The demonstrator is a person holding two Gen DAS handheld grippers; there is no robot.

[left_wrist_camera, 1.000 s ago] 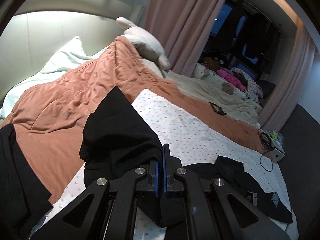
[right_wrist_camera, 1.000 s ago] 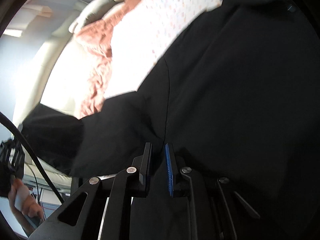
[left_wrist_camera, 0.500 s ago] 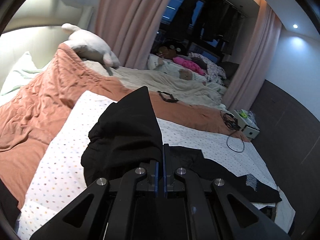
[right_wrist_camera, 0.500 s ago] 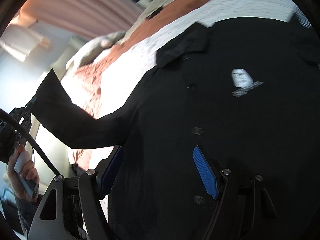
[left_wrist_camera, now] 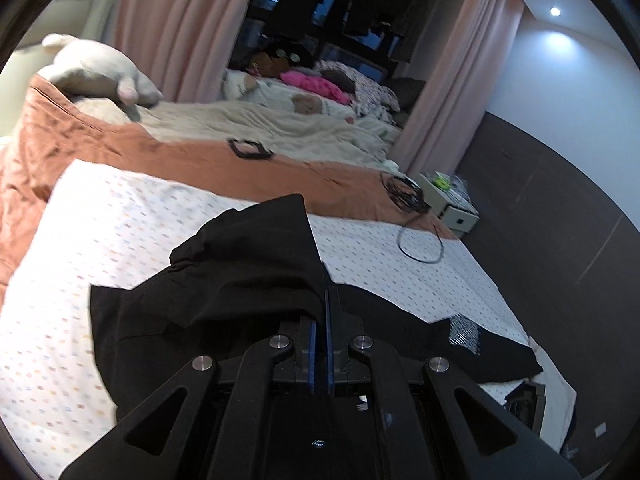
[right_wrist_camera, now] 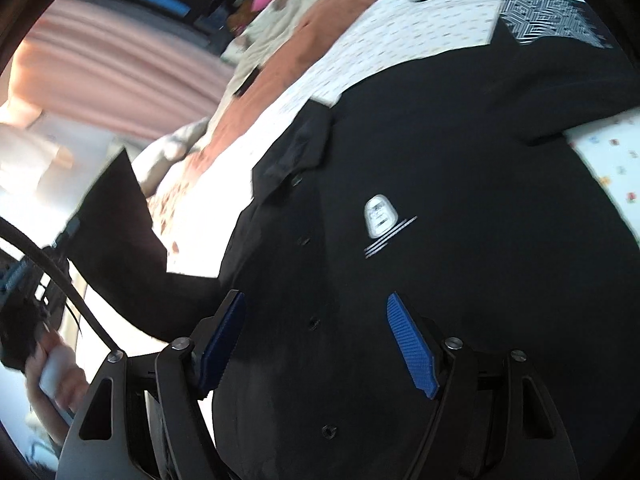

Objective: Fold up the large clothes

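Black button-front shirt (right_wrist_camera: 460, 200) spread over my white dotted bedsheet (left_wrist_camera: 100, 248)

My left gripper (left_wrist_camera: 320, 320) is clamped on the shirt's sleeve (left_wrist_camera: 256, 256), lifting it above the sheet; my right gripper (right_wrist_camera: 316, 344) hangs over the shirt front with fingers spread wide, holding nothing; a white chest logo (right_wrist_camera: 380, 216) sits just beyond it.

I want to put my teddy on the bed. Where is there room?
The dotted sheet is bare between the orange blanket and the black shirt. Near the looped cable, less room. The shirt fills the middle.
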